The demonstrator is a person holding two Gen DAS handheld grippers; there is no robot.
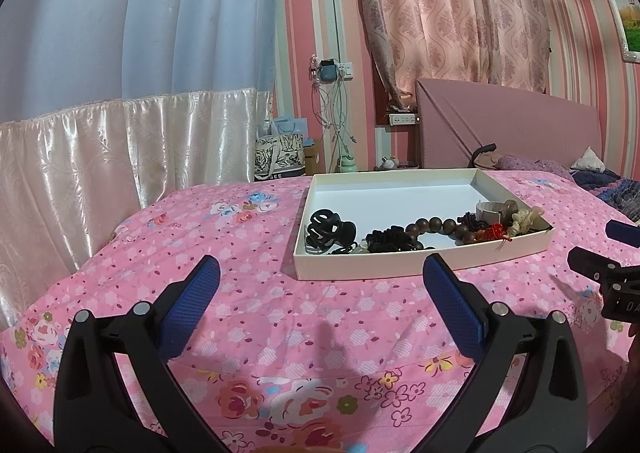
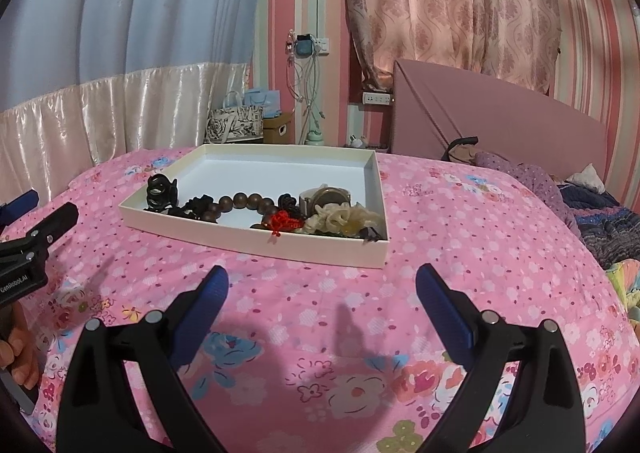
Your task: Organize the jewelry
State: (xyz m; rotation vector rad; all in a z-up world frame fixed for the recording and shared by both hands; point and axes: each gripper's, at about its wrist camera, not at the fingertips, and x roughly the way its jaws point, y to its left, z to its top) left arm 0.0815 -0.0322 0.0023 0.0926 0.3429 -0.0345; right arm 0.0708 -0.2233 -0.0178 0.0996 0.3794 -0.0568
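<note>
A shallow white box (image 1: 420, 267) is seen on a pink floral bedspread (image 1: 248, 237), just above the middle of the left wrist frame and slightly right of centre. In the right wrist view the same box (image 2: 256, 243) lies in the middle of the frame, a little left of centre. The jewelry is gathered along the near wall of the box, while the far part of its floor is left bare.

From left to right in the left wrist view, a black claw clip (image 1: 330, 231), a black scrunchie (image 1: 390, 239), a string of brown wooden beads (image 1: 434, 227), a red knotted cord (image 1: 496, 233), a watch with a pale strap (image 1: 496, 211) and a cream scrunchie (image 1: 528, 219) are seen. These pieces touch or overlap one another in a loose row.

The left gripper (image 1: 320, 277) is held low in the frame, above the bedspread and just short of the near wall of the box. Its 2 blue-padded fingers (image 1: 200, 293) are spread wide, and nothing is held between them. The right gripper (image 2: 322, 285) is posed the same way in its own view, with its jaws released and empty, near the box but apart from it. Part of a hand (image 2: 18, 357) is seen at the lower left edge of the right wrist frame.

A pink headboard (image 1: 508, 129) and patterned curtains (image 1: 440, 5) fill the upper right.
</note>
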